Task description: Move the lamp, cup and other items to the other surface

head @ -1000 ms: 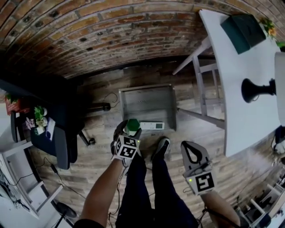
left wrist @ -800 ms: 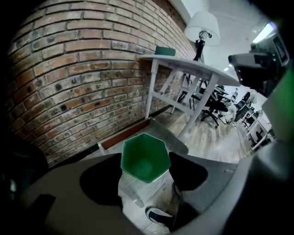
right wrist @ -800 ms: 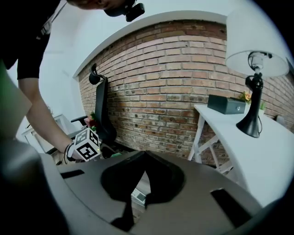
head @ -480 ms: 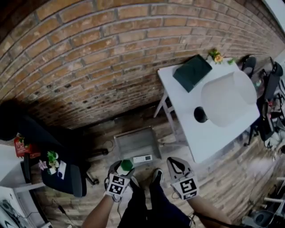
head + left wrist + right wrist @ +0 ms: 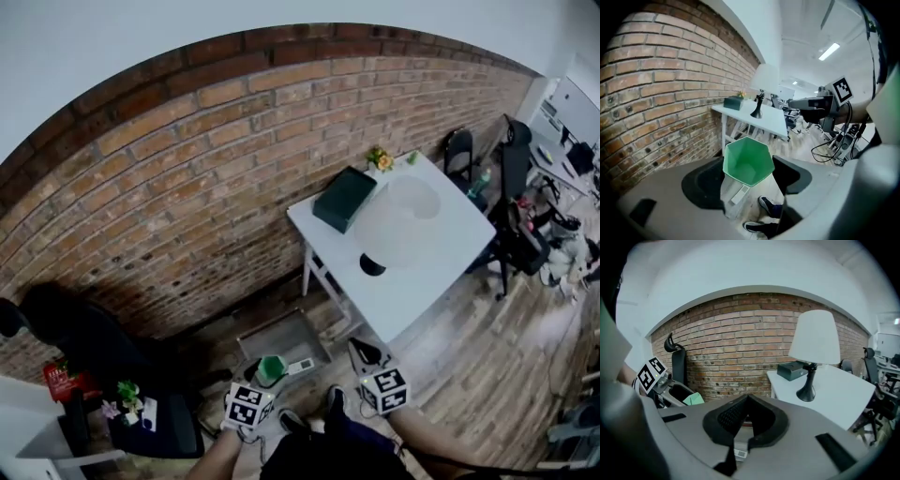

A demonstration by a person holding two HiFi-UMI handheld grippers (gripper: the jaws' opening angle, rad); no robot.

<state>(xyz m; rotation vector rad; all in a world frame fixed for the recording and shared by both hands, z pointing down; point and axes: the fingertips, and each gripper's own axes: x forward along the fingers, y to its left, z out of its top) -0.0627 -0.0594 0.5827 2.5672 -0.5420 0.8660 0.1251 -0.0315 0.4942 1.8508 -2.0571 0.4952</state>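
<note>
Right now my left gripper (image 5: 259, 386) sits at 6 o'clock in the head view, low and near my body. Its jaws stand wide and are closed on a green cup (image 5: 746, 161). The cup is six-sided and empty, with its open mouth tipped back toward the gripper camera and a pad on each side wall. My right gripper (image 5: 744, 408) hangs at 3 o'clock of the left one, its jaws pressed together with nothing between them. A white bench (image 5: 441, 253) stands against a brick wall (image 5: 187, 187), at 1 o'clock of both grippers and well apart from them. On the bench is a lamp (image 5: 398, 220) with a broad white shade and a dark foot. A dark green box (image 5: 344, 199) lies at 10 o'clock of the lamp, and a small bunch of flowers (image 5: 380, 159) at 12 o'clock. A low grey tray (image 5: 281, 336) sits on the floor just beyond my shoes (image 5: 768, 206). I judge the cup to be mid-carry, though I cannot tell which surface it is bound for. The main risk, as I see it, is the cup slipping, since its walls look smooth and tapered and a quick swing could work it loose. A harder squeeze might buckle it. Near the bench, the wide shade could catch a gripper and topple the top-heavy lamp. I could also trip on the tray at my feet.
</note>
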